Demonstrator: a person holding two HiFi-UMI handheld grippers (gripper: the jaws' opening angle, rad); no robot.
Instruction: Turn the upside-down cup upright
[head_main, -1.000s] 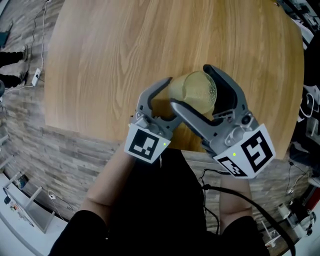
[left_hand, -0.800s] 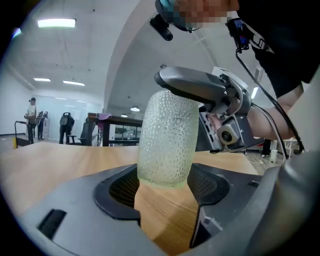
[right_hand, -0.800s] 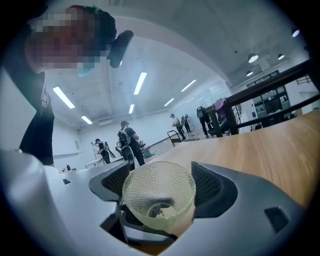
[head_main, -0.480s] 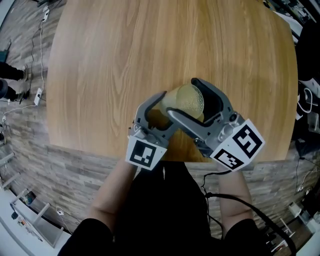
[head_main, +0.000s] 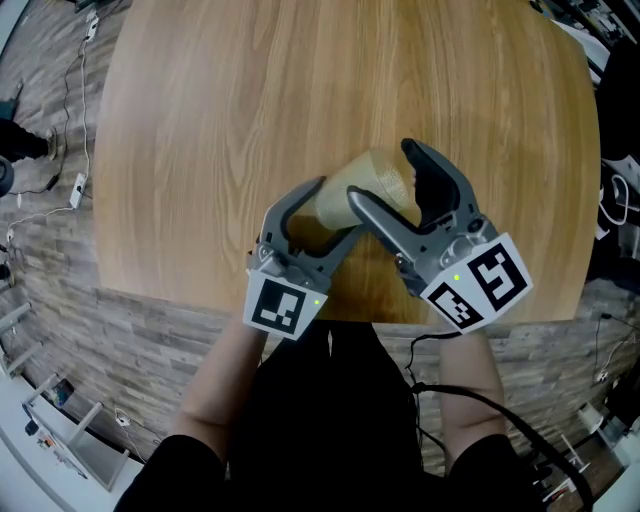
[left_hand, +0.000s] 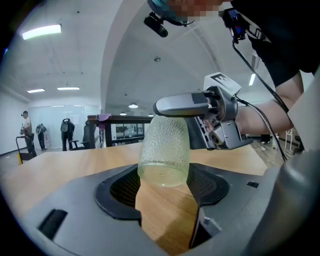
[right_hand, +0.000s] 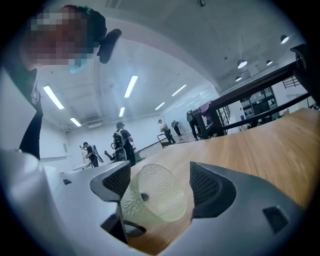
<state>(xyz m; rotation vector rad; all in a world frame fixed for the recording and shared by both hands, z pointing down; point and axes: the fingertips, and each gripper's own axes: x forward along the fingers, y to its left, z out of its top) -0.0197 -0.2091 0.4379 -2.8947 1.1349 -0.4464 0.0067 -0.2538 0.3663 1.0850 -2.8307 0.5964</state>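
Head view: near the close edge of the round light-wood surface (head_main: 300, 80), a pale yellow-green, dimpled translucent cup (head_main: 345, 198) hangs tilted between two claws. The left claw (head_main: 328, 210) takes one end and the right claw (head_main: 385, 172) straddles the other.

Left gripper view: the left claw's jaws stand wide, both pads against the cup's (left_hand: 164, 150) broad lower end. One right jaw lies across its top.

Right gripper view: the cup (right_hand: 155, 200) sits slanted between the right jaws, gripped.
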